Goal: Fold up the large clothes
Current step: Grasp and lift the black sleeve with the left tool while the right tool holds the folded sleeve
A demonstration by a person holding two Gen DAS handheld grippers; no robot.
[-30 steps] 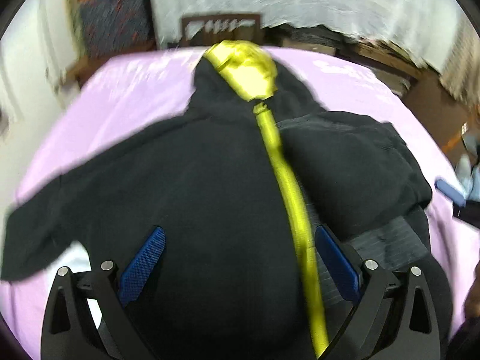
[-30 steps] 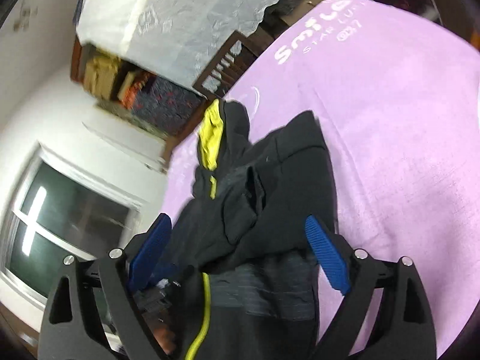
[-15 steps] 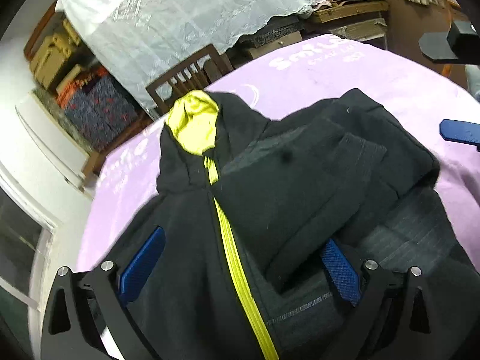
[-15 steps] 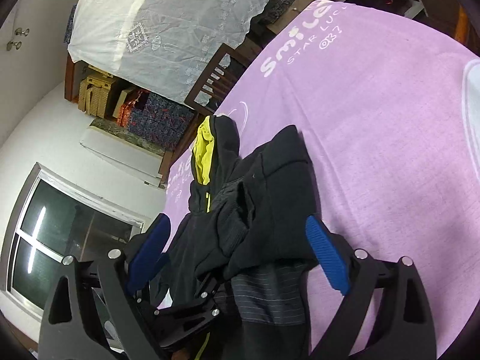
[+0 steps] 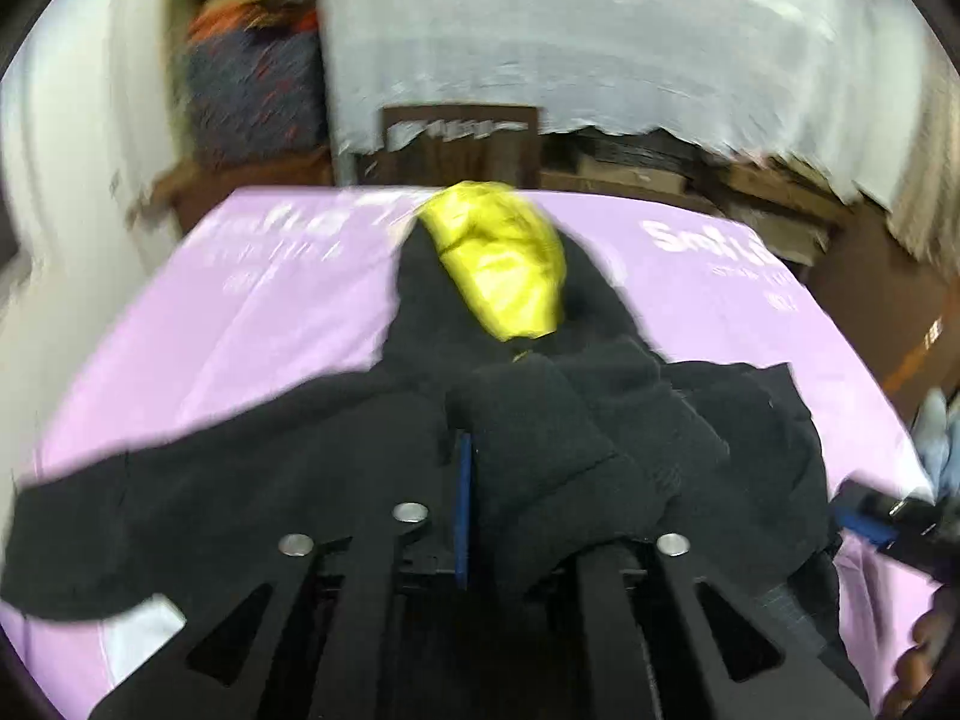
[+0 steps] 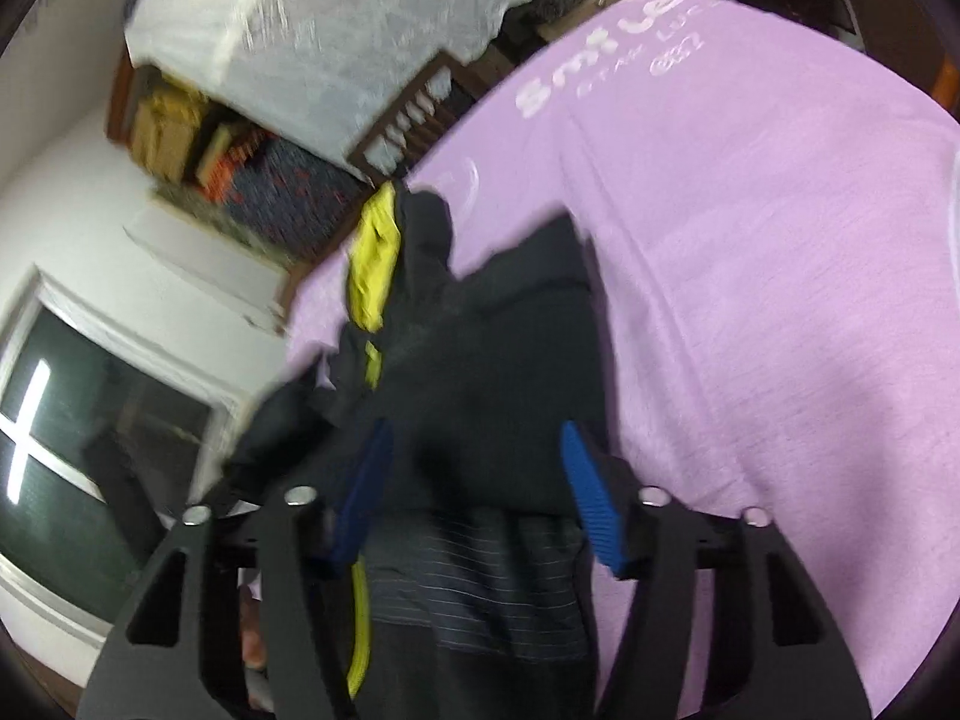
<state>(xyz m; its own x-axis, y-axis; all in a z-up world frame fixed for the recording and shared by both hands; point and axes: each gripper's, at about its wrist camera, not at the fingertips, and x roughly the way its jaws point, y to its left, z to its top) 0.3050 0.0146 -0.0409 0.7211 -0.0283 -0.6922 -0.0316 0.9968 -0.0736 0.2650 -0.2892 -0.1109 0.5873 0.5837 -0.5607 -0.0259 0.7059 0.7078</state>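
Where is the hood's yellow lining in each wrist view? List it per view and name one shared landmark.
Left wrist view: the yellow hood lining sits upper centre, at the far end of the black hoodie.
Right wrist view: it is left of centre, a narrow tilted strip at the hoodie's top.
Shared landmark: the brown wooden chair back, just beyond the purple sheet behind the hood in both views.

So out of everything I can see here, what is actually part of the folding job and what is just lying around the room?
Part of the job:
- black hoodie with its yellow-lined hood
- left gripper, closing on a bunch of the hoodie
- right gripper, closing over the hem
- purple sheet it lies on

Just lying about:
- wooden chair
- white lace cloth
- stacked boxes
- window
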